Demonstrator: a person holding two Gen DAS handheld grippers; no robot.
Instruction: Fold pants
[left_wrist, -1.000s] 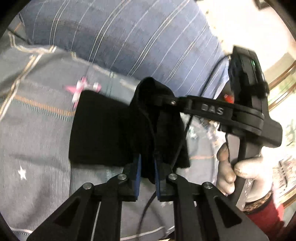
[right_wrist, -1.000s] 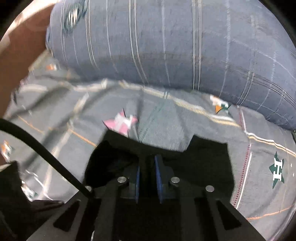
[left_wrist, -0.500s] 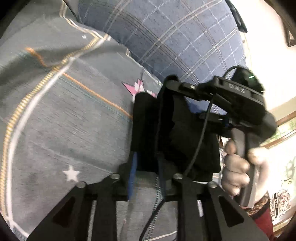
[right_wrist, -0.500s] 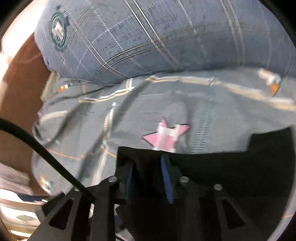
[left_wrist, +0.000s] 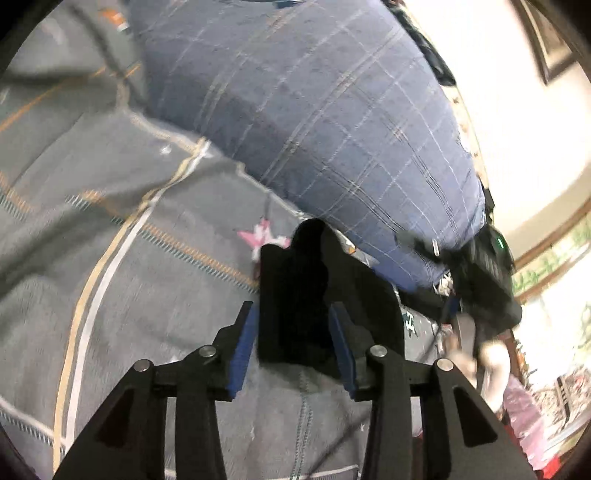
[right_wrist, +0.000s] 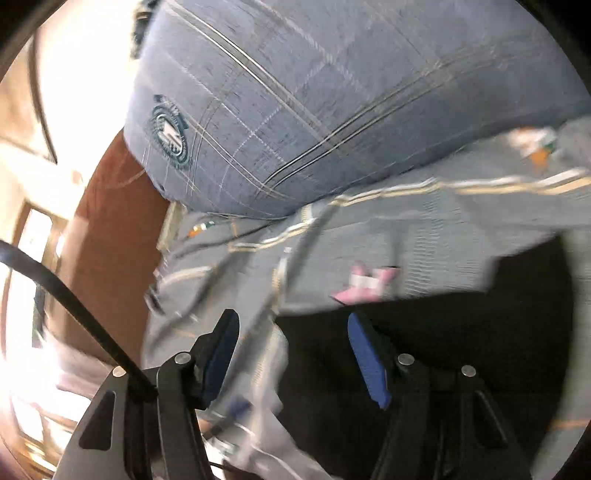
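My left tongs (left_wrist: 293, 341) are opening, the folded black pants (left_wrist: 295, 295) between the pads but no longer pinched as they were a second ago. My right tongs (right_wrist: 295, 354) are opening too, off the pants (right_wrist: 461, 350), which lie on the grey bed cover (left_wrist: 110, 221) beside a pink star print (left_wrist: 262, 238). A green letter H (left_wrist: 409, 325) shows by the pants. The round crest (right_wrist: 170, 136) on the plaid pillow (right_wrist: 332, 92) is probably lettered, but too blurred to read.
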